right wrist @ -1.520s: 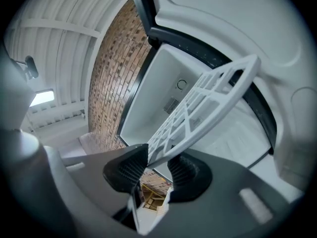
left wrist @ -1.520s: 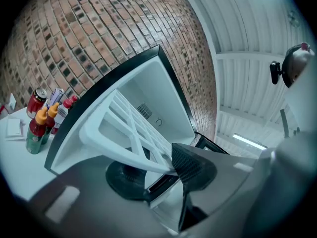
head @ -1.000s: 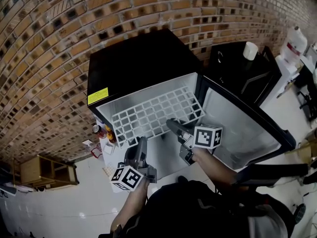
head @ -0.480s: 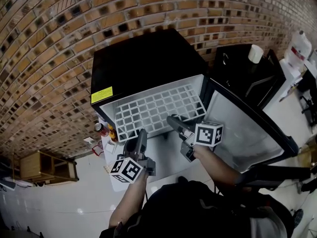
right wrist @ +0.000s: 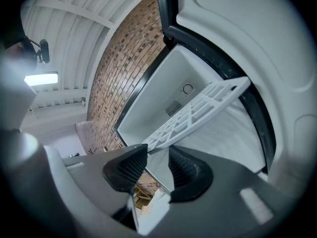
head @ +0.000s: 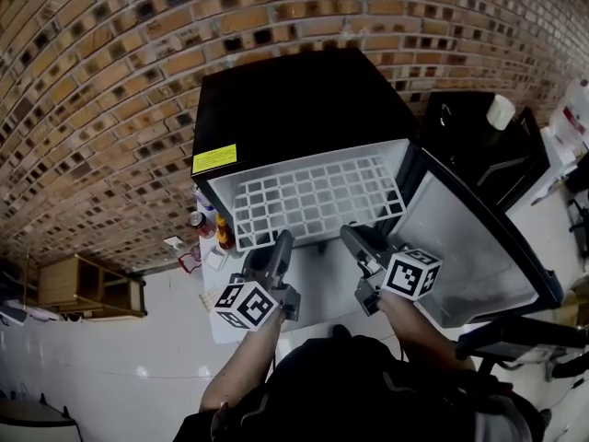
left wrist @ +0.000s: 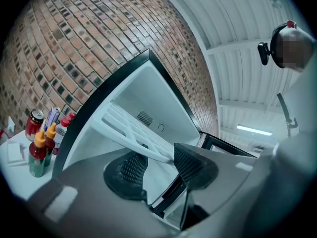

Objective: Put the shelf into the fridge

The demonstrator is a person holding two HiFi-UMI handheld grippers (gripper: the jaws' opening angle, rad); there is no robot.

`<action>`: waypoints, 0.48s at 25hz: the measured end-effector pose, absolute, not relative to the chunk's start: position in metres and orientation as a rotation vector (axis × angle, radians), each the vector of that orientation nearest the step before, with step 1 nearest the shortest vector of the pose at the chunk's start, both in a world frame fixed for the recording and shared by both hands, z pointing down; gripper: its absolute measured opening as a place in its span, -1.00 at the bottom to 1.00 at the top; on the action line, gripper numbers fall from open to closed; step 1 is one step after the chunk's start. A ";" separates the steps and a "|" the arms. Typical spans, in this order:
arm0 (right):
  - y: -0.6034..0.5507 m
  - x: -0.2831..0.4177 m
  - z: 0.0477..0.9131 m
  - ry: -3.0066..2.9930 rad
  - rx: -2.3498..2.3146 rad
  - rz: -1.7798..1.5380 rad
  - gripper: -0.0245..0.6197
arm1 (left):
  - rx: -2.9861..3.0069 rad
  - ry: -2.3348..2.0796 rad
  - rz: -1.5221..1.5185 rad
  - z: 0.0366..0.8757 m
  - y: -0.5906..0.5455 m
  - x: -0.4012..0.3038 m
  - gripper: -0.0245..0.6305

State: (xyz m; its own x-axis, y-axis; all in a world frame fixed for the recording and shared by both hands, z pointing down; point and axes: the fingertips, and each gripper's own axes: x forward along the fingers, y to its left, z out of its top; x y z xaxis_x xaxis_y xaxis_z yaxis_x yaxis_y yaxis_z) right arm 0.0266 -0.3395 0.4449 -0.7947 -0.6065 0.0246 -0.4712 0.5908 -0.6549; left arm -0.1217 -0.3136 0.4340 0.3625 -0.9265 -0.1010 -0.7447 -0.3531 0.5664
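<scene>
The white grid shelf (head: 317,198) lies inside the open black fridge (head: 304,99), with its front edge towards me. My left gripper (head: 283,239) is at the left part of that edge and my right gripper (head: 350,236) at the right part. In the left gripper view the shelf's front bar (left wrist: 133,135) runs between the spread jaws of the left gripper (left wrist: 156,160). In the right gripper view the shelf (right wrist: 198,110) has a corner reaching between the jaws of the right gripper (right wrist: 158,165), with a gap beside it. Both pairs of jaws have just been opening and neither presses on the shelf.
The fridge door (head: 460,247) stands swung open at the right. Sauce bottles (head: 210,228) and a can (left wrist: 33,123) stand on the white surface left of the fridge. A black cabinet with a white cup (head: 500,110) is at the right. A wooden crate (head: 78,288) sits at the left, with a brick wall behind.
The view has shifted right. Both grippers have drawn back a little from the shelf's front edge. The shelf stays in the fridge.
</scene>
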 end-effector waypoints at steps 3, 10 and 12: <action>-0.339 0.026 0.444 2.620 -0.915 -0.961 -0.51 | 2.193 -1.450 -0.576 0.433 -0.314 -0.123 -0.44; -0.356 0.021 0.424 2.624 -0.938 -0.871 -0.50 | 2.156 -1.437 -0.607 0.418 -0.329 -0.126 -0.41; -0.357 0.021 0.429 2.627 -0.939 -0.896 -0.50 | 2.166 -1.441 -0.594 0.422 -0.330 -0.126 -0.41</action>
